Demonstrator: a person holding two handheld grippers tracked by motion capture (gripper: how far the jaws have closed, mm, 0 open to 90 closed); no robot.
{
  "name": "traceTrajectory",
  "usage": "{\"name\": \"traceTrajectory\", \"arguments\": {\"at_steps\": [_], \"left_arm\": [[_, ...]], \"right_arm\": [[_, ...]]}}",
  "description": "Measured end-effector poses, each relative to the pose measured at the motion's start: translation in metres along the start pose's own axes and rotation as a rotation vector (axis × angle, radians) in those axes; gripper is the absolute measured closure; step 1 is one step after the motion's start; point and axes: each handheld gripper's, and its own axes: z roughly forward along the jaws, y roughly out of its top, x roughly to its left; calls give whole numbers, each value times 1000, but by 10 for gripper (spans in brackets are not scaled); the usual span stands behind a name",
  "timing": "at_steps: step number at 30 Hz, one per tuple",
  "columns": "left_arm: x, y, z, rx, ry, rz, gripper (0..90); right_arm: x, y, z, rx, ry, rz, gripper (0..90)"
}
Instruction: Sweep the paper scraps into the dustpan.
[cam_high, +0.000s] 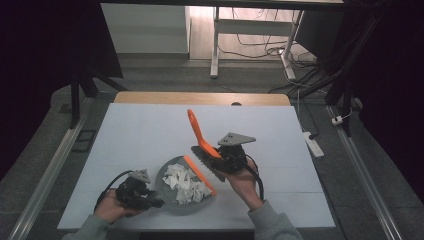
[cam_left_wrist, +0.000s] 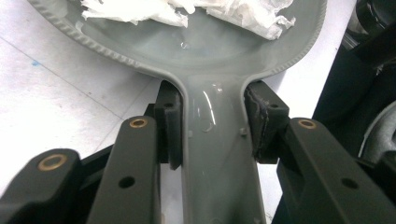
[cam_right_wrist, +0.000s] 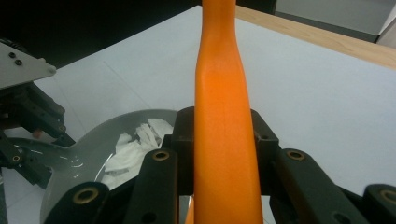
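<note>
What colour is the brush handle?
Orange; the brush handle shows best in the right gripper view.

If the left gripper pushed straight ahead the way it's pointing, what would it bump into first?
Probably the brush held by the right gripper, past the dustpan it already grips; depth is unclear.

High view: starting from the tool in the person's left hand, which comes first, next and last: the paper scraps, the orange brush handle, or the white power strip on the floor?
1. Paper scraps, in the grey dustpan beside the left tool.
2. Orange brush handle, up past the pan, in the right tool.
3. White power strip, off the table's right edge.
</note>
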Motion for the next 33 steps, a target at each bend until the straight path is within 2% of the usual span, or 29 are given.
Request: {"name": "traceTrajectory", "arguments": {"at_steps": [8,18,33], "left_arm": [[-1,-1,-3,-39,34,-10,617],[-2,-2,-6,-82,56,-36,617],[-3,-4,-16,-157,81,-92,616]], "right_arm": [[-13,-4,-16,-9,-23,16,705],[-34,-10,-31,-16,-49,52,706],[-41,-21,-45,-16,-83,64,705]]}}
